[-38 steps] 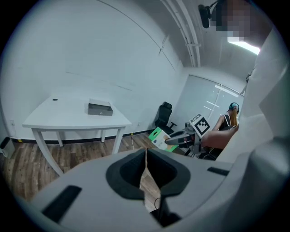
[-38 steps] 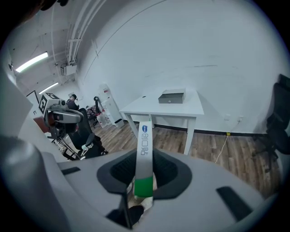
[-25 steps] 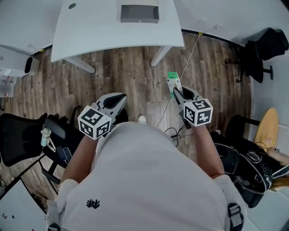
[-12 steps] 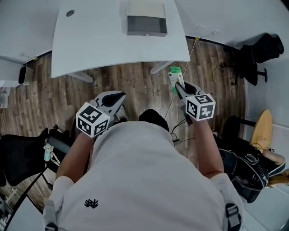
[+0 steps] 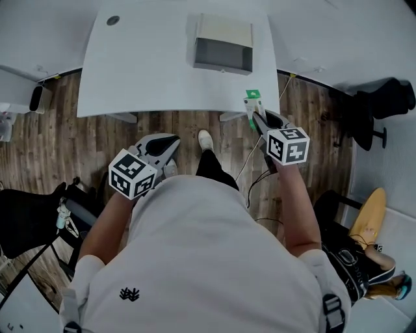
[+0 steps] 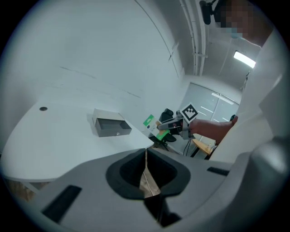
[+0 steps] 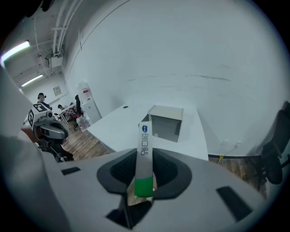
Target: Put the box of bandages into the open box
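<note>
A slim white and green box of bandages [image 5: 252,104] stands upright between the jaws of my right gripper [image 5: 256,118], which is shut on its lower end. It hangs at the front right edge of the white table [image 5: 149,65]. In the right gripper view the box of bandages [image 7: 145,149] rises between the pads, with the open grey box [image 7: 166,122] beyond it. That open box [image 5: 224,47] sits at the table's far middle, its hollow facing me. My left gripper [image 5: 168,144] is over the wooden floor short of the table, jaws together and empty [image 6: 146,154].
A round cable hole [image 5: 113,20] marks the table's far left. Black office chairs stand at left [image 5: 26,218] and right [image 5: 390,97]. A cable [image 5: 250,166] runs over the floor under my right arm. A yellow seat [image 5: 367,211] is at the right.
Both grippers have moved forward towards the table with the person's step. The box of bandages has gone from over the floor to the table's front edge. Neither grip changed.
</note>
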`<state>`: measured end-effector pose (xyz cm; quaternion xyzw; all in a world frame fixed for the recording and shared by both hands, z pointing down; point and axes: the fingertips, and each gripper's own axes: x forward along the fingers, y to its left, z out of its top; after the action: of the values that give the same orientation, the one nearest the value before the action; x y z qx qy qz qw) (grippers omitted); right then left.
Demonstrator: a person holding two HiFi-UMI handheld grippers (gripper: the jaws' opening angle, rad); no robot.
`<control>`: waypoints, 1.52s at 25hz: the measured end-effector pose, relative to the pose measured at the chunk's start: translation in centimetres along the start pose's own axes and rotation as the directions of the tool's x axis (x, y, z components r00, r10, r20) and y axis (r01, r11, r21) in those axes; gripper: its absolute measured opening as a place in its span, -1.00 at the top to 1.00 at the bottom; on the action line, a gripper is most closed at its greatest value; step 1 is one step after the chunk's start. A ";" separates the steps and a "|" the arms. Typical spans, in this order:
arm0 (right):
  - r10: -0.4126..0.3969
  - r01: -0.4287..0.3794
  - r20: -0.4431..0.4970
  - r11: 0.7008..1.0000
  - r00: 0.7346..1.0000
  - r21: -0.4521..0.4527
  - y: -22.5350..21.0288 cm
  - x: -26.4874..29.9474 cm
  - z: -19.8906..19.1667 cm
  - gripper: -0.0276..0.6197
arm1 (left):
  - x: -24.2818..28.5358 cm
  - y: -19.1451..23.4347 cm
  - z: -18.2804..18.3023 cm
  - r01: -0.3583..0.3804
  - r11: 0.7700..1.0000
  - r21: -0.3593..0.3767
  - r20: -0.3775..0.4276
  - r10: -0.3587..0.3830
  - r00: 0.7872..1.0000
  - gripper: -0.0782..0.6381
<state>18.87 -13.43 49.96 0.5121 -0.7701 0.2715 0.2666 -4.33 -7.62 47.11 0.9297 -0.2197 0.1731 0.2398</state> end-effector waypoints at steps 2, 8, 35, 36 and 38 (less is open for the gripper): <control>0.024 -0.024 -0.003 0.999 1.000 -0.022 -1.2 1.6 1.4 0.65 | 0.9 0.7 0.8 -0.037 0.999 -0.011 0.009 0.037 0.999 0.73; 0.103 -0.105 -0.020 0.991 0.994 -0.084 -4.7 6.4 6.0 0.65 | 4.1 2.4 4.7 -0.132 0.990 -0.043 0.046 0.134 0.990 0.73; 0.251 -0.306 -0.198 0.891 0.948 -0.335 -6.3 25.4 10.5 0.65 | 7.3 6.9 8.6 -0.459 0.865 -0.202 0.058 0.478 0.876 0.73; 0.248 -0.307 -0.206 0.890 0.947 -0.339 -6.2 25.9 10.3 0.65 | 7.1 6.9 8.5 -0.465 0.861 -0.205 0.055 0.485 0.873 0.73; 0.242 -0.306 -0.217 0.885 0.946 -0.349 -6.2 26.7 10.0 0.65 | 6.8 7.1 8.4 -0.478 0.853 -0.209 0.049 0.497 0.866 0.73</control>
<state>14.40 -39.58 62.16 0.3120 -0.8473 0.1949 0.3830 -0.21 -19.80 45.67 0.8238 -0.4757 0.1593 0.2642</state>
